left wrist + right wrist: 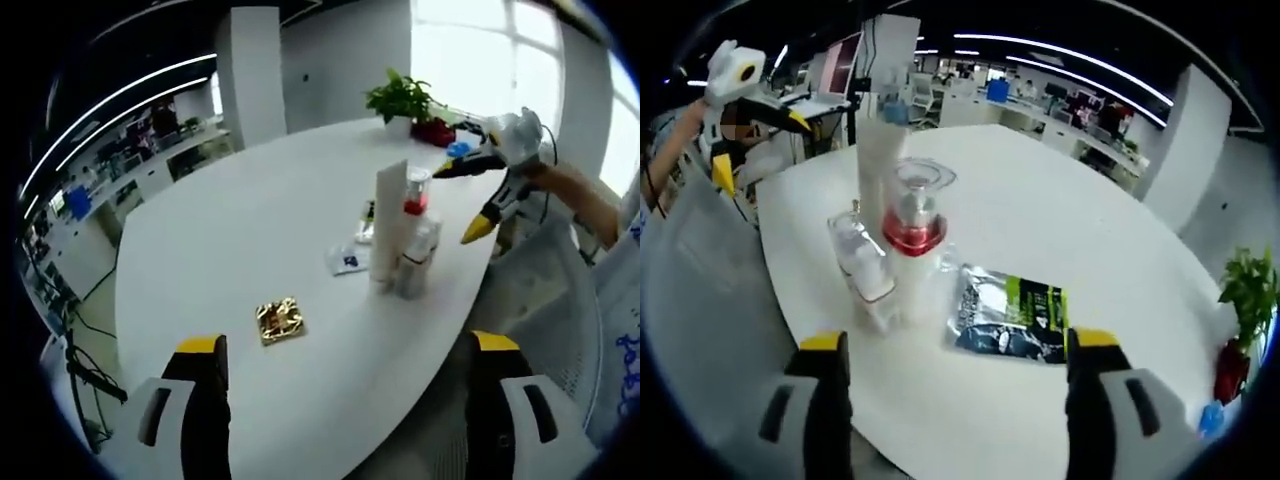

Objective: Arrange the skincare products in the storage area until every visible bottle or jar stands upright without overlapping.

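Observation:
Three skincare items stand close together near the table's edge: a tall white tube, a bottle with a red band and clear cap, and a short clear bottle. A silver, green and dark sachet lies flat beside them. My left gripper is open and well short of the group. Just in front of the bottles, my right gripper is open, holding nothing.
On the white table, a small white-and-blue sachet and a gold crumpled item lie nearer the left gripper. A potted plant and a blue object sit at the far end. A person's arm holds the right gripper.

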`<state>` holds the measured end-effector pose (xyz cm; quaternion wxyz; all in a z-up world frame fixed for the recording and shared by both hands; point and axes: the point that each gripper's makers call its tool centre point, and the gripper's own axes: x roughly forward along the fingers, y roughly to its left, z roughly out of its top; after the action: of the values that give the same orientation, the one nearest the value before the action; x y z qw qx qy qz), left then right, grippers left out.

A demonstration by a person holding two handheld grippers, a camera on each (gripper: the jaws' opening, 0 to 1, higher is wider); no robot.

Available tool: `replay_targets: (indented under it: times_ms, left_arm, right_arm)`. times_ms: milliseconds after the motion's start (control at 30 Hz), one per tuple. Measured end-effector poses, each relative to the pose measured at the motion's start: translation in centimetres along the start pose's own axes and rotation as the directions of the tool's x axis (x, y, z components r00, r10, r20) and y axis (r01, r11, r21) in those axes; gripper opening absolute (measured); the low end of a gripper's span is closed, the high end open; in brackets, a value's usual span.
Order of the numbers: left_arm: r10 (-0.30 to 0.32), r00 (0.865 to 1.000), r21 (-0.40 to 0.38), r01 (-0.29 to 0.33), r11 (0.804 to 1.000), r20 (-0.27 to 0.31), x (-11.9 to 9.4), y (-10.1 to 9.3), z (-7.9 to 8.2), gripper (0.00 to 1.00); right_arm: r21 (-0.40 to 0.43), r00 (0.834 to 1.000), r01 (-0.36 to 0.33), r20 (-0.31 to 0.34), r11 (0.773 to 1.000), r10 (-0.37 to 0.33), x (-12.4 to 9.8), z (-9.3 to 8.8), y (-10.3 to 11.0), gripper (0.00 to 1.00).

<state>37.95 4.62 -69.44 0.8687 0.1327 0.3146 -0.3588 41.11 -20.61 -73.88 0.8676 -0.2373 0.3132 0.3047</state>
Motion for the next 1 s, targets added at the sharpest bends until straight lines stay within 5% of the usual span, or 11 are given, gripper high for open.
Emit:
replay_targets:
  times_ms: [667,1000]
  left_arm:
    - [-0.002,1.0,-0.01,0.002,1.0,-0.015,0.2,0.1,-0.6,0.96]
    - [-0.006,1.0,-0.021,0.005,1.0,-0.019,0.4,0.2,-0.8,0.96]
  right_arm:
    - [-0.059,0.995,-0.094,-0.04,0.994,0.092,3.2,-1.4,0.5,0.49]
    - [-0.229,0.996,-0.086,-0.034,0.97,0.08,5.2,-2.5,0.5,0.37]
